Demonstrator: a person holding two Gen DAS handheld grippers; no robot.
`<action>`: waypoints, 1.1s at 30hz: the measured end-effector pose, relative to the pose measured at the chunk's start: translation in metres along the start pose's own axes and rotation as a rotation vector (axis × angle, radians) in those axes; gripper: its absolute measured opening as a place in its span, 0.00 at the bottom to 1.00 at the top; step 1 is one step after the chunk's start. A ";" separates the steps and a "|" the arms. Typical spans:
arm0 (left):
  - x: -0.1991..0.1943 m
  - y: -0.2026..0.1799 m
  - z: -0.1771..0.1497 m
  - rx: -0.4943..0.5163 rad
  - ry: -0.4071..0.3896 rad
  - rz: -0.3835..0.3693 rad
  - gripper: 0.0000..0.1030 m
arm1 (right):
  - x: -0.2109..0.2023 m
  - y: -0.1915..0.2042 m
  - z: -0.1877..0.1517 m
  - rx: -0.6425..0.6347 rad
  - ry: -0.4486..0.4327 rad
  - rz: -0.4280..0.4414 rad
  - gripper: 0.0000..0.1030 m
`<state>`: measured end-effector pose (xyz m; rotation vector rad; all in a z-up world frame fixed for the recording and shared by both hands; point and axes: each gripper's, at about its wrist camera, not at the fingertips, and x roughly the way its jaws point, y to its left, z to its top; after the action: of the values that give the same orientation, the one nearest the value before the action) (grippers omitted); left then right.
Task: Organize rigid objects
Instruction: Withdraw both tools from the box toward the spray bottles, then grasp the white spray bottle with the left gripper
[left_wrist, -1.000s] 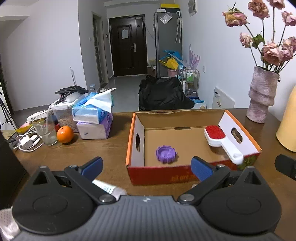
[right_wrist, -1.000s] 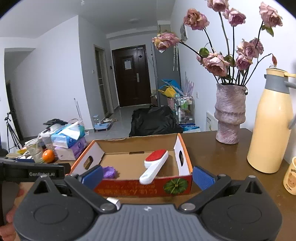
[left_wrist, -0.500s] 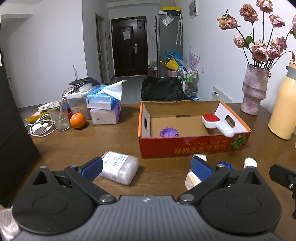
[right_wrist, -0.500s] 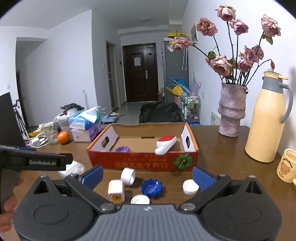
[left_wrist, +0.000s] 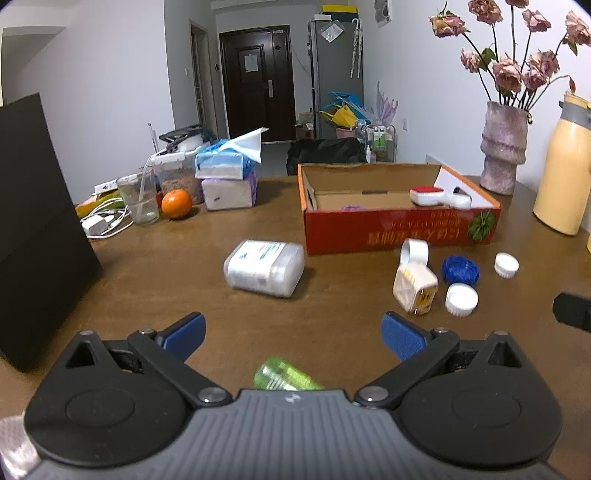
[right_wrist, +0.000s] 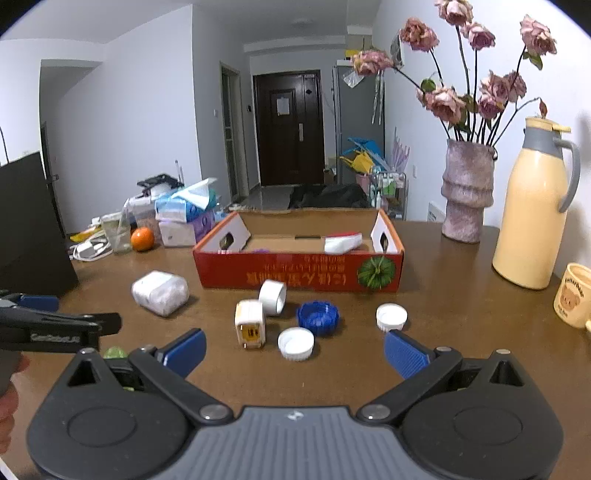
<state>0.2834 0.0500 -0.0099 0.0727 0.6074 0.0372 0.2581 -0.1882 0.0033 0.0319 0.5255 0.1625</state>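
Note:
A red cardboard box (left_wrist: 400, 230) (right_wrist: 299, 275) stands on the brown table and holds a red-and-white brush (left_wrist: 439, 195) (right_wrist: 341, 242) and a purple lid (left_wrist: 351, 208). In front of it lie a clear plastic container (left_wrist: 264, 267) (right_wrist: 160, 293), a cream plug adapter (left_wrist: 415, 288) (right_wrist: 250, 325), a white ring (right_wrist: 272, 297), a blue cap (left_wrist: 460, 269) (right_wrist: 317, 318) and two white caps (right_wrist: 296, 343) (right_wrist: 391, 316). A green bottle (left_wrist: 284, 376) lies just under my left gripper (left_wrist: 293, 334), which is open and empty. My right gripper (right_wrist: 295, 349) is open too, short of the caps.
Tissue packs (left_wrist: 227, 177), an orange (left_wrist: 176, 204), a glass (left_wrist: 142, 199) and cables sit at the back left. A black box (left_wrist: 37, 229) stands at the left edge. A vase of roses (right_wrist: 467, 192), a cream thermos (right_wrist: 532, 218) and a mug (right_wrist: 572, 295) stand on the right.
Both grippers have drawn back from the box toward the table's near side, bringing the loose caps, adapter, container and green bottle into view. Both stay open.

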 end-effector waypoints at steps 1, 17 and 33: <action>-0.001 0.003 -0.006 0.004 0.002 -0.002 1.00 | 0.000 0.000 -0.004 0.001 0.006 0.002 1.00; -0.004 0.030 -0.069 0.131 0.003 -0.115 1.00 | 0.003 0.002 -0.042 0.030 0.070 0.002 1.00; 0.010 0.021 -0.087 0.307 0.002 -0.277 1.00 | 0.019 0.033 -0.059 -0.006 0.114 0.014 1.00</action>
<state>0.2415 0.0762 -0.0846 0.2848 0.6170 -0.3251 0.2403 -0.1535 -0.0547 0.0207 0.6382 0.1805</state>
